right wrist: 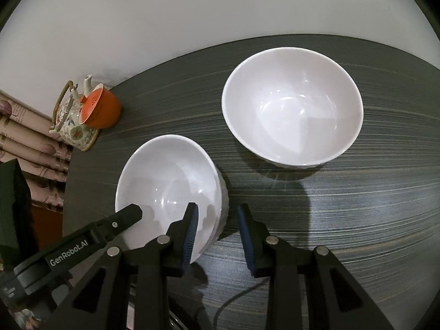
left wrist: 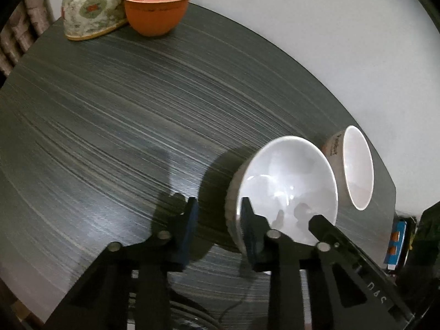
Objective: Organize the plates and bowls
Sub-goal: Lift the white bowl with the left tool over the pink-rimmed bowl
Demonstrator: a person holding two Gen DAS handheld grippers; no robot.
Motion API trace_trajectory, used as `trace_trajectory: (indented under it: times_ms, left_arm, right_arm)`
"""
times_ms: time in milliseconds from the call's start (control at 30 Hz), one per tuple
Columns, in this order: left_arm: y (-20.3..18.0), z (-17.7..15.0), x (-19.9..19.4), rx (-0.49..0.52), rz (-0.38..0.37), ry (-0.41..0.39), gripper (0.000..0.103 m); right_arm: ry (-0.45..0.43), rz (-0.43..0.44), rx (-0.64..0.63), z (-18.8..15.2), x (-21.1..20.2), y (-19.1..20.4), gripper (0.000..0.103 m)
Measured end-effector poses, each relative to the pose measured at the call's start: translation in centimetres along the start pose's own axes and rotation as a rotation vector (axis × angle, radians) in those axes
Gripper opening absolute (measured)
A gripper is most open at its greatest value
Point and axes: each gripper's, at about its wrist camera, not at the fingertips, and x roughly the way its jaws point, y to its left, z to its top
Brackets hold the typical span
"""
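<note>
A white bowl (left wrist: 286, 181) (right wrist: 167, 176) stands upright on the dark striped table (left wrist: 110, 115) (right wrist: 357, 206). My left gripper (left wrist: 219, 200) straddles one side of its rim, right pad inside the bowl and left pad outside, with a gap showing between the outer pad and the wall. My right gripper (right wrist: 217, 206) straddles the opposite side, left pad inside and right pad outside, a strip of table visible between pad and wall. Each view shows one finger of the other gripper inside the bowl. A second, larger white bowl (left wrist: 357, 167) (right wrist: 291, 107) stands apart, behind it.
An orange lidded cup (left wrist: 156, 8) (right wrist: 100, 108) and a flowered teapot (left wrist: 90, 8) (right wrist: 71, 121) sit together at the table's far corner by the white wall. Patterned fabric (right wrist: 27, 143) lies beyond the table's left edge. A blue object (left wrist: 397, 242) sits off the right edge.
</note>
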Motion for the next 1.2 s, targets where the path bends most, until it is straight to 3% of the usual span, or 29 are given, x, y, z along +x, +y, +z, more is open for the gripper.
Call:
trace_trajectory:
  times_ms: [133,300,633,933,1200]
  left_arm:
    - [-0.7,0.2,0.5,0.02,-0.015,0.005,0.011]
    - [-1.1,0.1,0.7,0.027,-0.003,0.001,0.01]
    - [-0.9,-2.0,-2.7,0.004,0.003,-0.017,0.01]
    - [-2.1,-5.6,-8.2,0.055,0.037,-0.107,0.01]
    - [-3.1,-10.9,-11.7,0.087,0.018,-0.143,0.01]
  right_arm:
    - [0.016,0.013,0.011,-0.2,0.1,-0.3,0.017]
    - [0.015,0.01,0.001,-0.5,-0.3,-0.3,0.015]
    - [-0.004,0.042,-0.015,-2.5,-3.2,1.3,0.016]
    - [-0.042,0.082,-0.045,-5.9,-8.1,2.7,0.016]
    - [-0.101,0.084,-0.069,-9.6,-13.3,2.2,0.016]
